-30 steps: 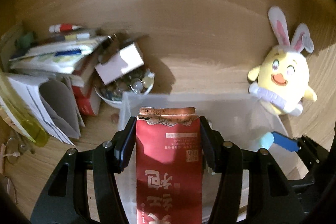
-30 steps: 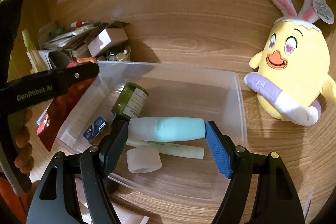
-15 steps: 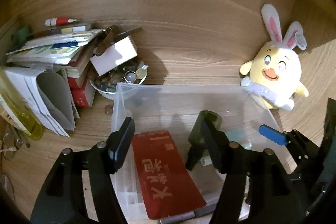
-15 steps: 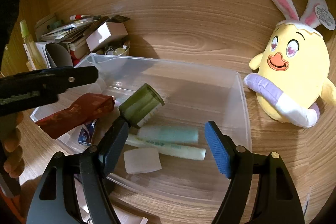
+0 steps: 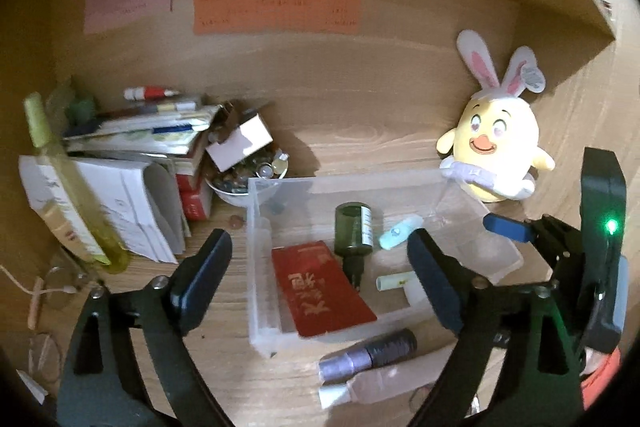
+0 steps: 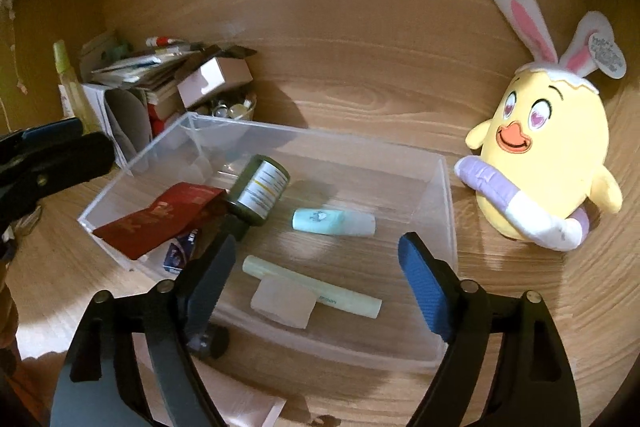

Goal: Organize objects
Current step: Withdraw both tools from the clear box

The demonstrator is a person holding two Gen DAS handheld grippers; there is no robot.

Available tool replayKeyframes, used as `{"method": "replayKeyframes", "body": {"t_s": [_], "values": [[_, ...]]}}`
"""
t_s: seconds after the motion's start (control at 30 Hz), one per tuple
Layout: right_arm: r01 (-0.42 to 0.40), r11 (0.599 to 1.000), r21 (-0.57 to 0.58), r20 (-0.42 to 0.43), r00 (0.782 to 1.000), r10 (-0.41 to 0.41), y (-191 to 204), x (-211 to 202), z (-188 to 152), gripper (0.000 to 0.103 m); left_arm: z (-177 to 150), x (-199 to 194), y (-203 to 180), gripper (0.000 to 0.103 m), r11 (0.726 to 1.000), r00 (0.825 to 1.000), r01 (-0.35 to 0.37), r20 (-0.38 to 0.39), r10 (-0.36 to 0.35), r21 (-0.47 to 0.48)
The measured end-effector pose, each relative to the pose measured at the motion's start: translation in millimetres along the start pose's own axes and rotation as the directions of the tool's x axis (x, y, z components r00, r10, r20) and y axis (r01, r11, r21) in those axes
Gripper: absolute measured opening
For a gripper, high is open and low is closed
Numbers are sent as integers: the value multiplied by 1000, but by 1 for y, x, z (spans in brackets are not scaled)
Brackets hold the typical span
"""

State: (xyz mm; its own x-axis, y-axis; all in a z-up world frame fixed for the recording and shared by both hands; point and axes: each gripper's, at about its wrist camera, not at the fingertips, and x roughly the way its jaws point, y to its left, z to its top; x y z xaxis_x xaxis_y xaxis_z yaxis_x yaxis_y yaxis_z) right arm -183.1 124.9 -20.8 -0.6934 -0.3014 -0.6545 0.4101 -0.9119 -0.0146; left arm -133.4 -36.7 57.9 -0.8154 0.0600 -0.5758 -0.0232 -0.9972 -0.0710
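Wood-grain counter (image 6: 380,99) is seen under a clear plastic bin (image 6: 448,195), with coloured notes (image 5: 276,9) stuck on the wall behind. Inside the bin are laid a red packet (image 5: 320,287), a dark green bottle (image 6: 260,191) resting partly on that packet, a mint tube (image 6: 332,222) and a pale stick (image 6: 316,287). The left claw (image 5: 320,263) is being opened above the bin, with nothing gripped. The right claw (image 6: 316,267) is likewise being opened, empty. A yellow plush chick (image 6: 548,159) is set just beside the bin.
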Motion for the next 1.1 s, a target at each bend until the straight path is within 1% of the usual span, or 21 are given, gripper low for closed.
{"method": "replayKeyframes", "body": {"t_s": [0.17, 0.37, 0.5, 0.63, 0.7, 0.83, 0.9, 1.03, 1.1], "values": [[-3, 1000, -8, 17, 1000, 3, -1, -17, -2, 83, -10, -23, -1, 100, 1000, 1000, -11, 25, 11, 15], [-9, 1000, -7, 40, 999, 10, -8, -38, -12, 85, -28, -35, 0, 101, 1000, 1000, -1, 13, 1, 9], [-12, 1000, -5, 50, 999, 12, -14, -51, -24, 85, -42, -37, 0, 102, 1000, 1000, 19, -12, -19, 1], [-4, 1000, -10, 49, 999, 4, -19, -59, -38, 87, -61, -30, -5, 102, 1000, 998, 14, -66, -13, 22], [-5, 1000, -2, 38, 999, 5, -22, -58, -45, 89, -70, -27, -8, 102, 999, 996, 2, -86, 2, 40], [-7, 1000, 3, -13, 1000, 7, -28, -51, -65, 89, -93, -23, -16, 102, 996, 992, -11, -124, 22, 91], [-1, 1000, -4, -34, 999, 1, -29, -48, -72, 89, -102, -21, -18, 102, 995, 989, 0, -146, 15, 99], [3, 1000, -27, -81, 997, -5, -29, -39, -86, 89, -117, -18, -22, 102, 994, 978, 46, -206, -26, 96], [4, 999, -39, -97, 995, -8, -29, -36, -90, 89, -123, -19, -23, 102, 994, 974, 57, -223, -34, 96]]}}
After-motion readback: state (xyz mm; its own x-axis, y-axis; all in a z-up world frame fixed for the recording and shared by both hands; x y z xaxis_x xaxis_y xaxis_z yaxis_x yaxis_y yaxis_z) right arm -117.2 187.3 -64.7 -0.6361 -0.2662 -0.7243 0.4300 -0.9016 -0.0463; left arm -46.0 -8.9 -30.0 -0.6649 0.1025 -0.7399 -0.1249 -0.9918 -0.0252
